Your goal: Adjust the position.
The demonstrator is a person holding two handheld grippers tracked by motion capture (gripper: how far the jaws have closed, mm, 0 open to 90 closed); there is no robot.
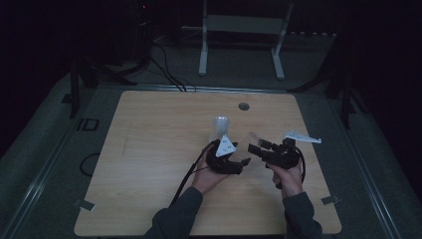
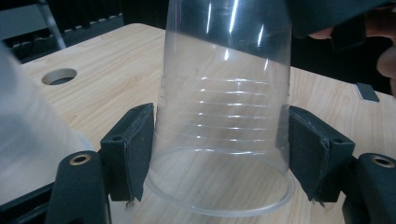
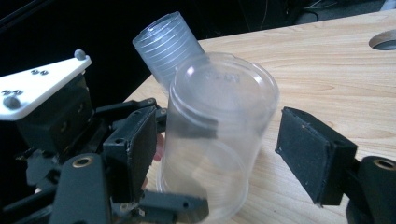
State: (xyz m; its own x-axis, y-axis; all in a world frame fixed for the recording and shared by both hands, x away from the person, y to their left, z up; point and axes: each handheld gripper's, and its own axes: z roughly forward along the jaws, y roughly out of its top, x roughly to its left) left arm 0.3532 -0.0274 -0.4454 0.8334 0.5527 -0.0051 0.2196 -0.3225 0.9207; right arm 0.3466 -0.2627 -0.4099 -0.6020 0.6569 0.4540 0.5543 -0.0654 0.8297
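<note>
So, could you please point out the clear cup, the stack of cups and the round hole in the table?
clear cup (image 2: 224,121), left gripper view, on its ribbed wall.
stack of cups (image 3: 166,44), right gripper view, on the ribbed side near its top.
round hole (image 1: 243,106), high view, at its middle.

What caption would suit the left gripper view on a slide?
Left gripper clamps an upside-down clear plastic cup above the wooden table.

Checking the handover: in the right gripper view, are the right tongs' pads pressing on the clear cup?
No: a clear gap of bare table separates the clear cup from the far pad of the right tongs.
</note>
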